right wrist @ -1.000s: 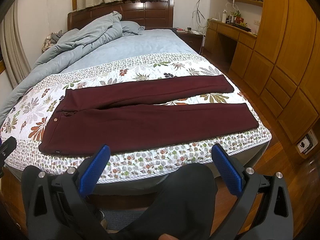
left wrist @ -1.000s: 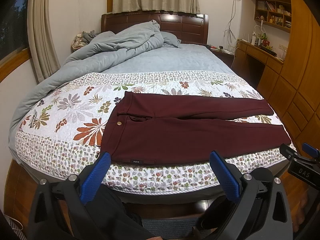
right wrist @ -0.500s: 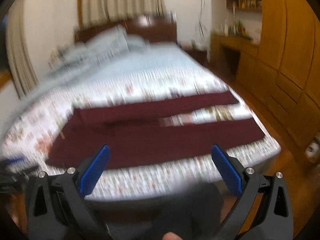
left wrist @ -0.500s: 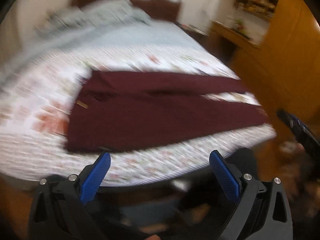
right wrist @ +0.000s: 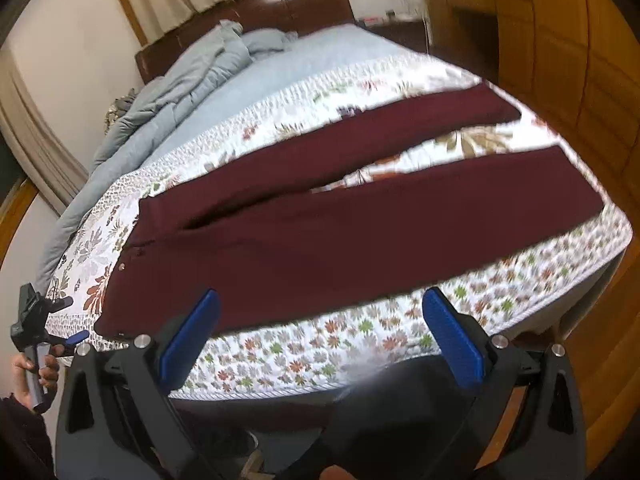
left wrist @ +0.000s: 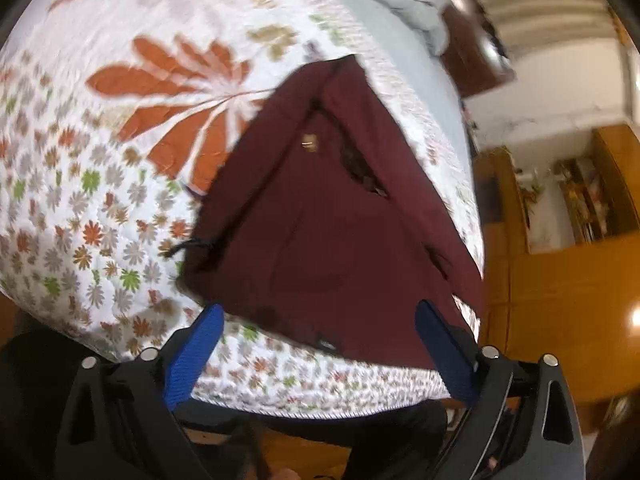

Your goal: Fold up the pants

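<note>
**Pants flat on the bed, both tools apart**

We see the bed [right wrist: 280,92] with its flowered quilt [right wrist: 304,352] across the near end. The maroon pants [right wrist: 360,236] lie flat on that quilt, legs spread. Our left tool [left wrist: 316,336] hangs just over the waistband corner, its jaws wide but just easing inward, nothing between them. Our right tool [right wrist: 320,320] hangs apart beside the near leg.
</note>
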`<state>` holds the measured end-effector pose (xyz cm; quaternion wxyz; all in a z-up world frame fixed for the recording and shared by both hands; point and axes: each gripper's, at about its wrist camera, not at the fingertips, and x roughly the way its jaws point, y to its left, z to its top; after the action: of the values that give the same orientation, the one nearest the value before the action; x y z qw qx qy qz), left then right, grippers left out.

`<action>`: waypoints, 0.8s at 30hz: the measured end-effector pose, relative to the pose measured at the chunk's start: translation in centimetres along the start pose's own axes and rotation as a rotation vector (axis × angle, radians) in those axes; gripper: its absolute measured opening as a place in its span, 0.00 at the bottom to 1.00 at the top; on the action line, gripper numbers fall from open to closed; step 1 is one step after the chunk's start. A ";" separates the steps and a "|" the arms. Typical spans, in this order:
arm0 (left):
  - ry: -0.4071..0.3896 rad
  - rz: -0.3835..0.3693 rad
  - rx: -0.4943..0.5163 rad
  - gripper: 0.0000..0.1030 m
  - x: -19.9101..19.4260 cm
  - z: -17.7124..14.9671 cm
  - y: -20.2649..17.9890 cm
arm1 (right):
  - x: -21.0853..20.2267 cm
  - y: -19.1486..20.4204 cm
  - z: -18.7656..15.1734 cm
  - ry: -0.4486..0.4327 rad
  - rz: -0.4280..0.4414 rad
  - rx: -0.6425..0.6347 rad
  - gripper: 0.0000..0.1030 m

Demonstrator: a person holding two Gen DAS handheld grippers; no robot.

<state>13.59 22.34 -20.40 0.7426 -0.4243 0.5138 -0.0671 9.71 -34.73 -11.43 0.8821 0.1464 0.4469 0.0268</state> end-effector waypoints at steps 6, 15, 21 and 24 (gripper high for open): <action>0.028 0.091 -0.073 0.85 2.9 -0.5 1.7 | 1.1 -0.5 0.0 0.015 0.005 0.022 0.98; 0.015 0.208 -0.059 0.34 5.0 0.9 0.5 | 0.9 -3.5 0.1 0.021 -0.028 0.049 0.98; -0.036 0.183 0.003 0.23 3.6 1.6 -1.0 | -0.2 -14.2 0.6 0.043 0.064 0.327 0.10; -0.050 0.155 -0.001 0.24 3.7 1.7 -0.7 | -1.3 -22.2 1.2 -0.019 0.043 0.511 0.45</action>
<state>16.89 20.87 -22.31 0.7579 -0.3852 0.5265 0.0013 8.01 -56.47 -16.02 0.8199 0.3745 0.4275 -0.0696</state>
